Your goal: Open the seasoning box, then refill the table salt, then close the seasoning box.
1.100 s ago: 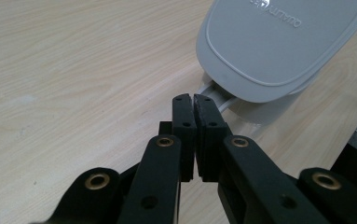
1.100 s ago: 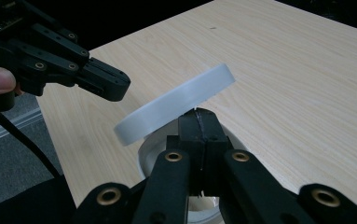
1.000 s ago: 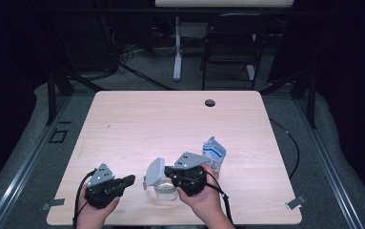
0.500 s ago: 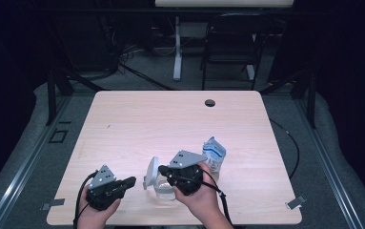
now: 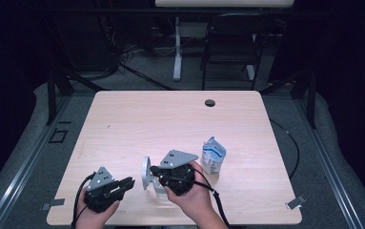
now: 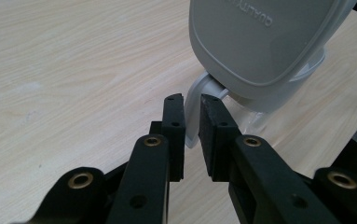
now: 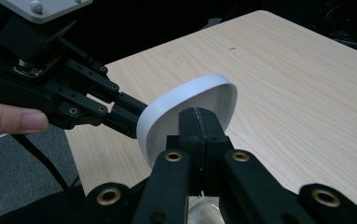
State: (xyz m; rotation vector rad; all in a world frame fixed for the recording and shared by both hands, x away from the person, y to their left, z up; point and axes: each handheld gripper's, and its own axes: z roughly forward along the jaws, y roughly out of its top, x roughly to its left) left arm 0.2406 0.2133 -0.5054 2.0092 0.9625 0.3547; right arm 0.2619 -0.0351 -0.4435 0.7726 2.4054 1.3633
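A small clear container point(image 5: 160, 190) with a hinged grey-white lid point(image 5: 146, 172) stands at the table's near edge, its lid flipped up on edge. My right gripper point(image 5: 153, 170) comes in from the right and is shut at the container's rim, just inside the raised lid point(image 7: 213, 98). My left gripper point(image 5: 130, 182) points at the lid from the left. In the left gripper view its jaws point(image 6: 191, 116) have just been opening. They stand slightly apart with the lid's white tab point(image 6: 193, 100) between them, below the lid's back point(image 6: 260, 42).
A blue and white packet point(image 5: 213, 160) lies to the right of the right hand. The light wooden table point(image 5: 170, 124) has a dark round hole point(image 5: 210, 102) near its far edge. A chair and stand legs are on the floor beyond.
The right gripper has carried the container a little left toward the left gripper. The lid has swung from tilted to nearly edge-on, and the left gripper's tips now sit at it.
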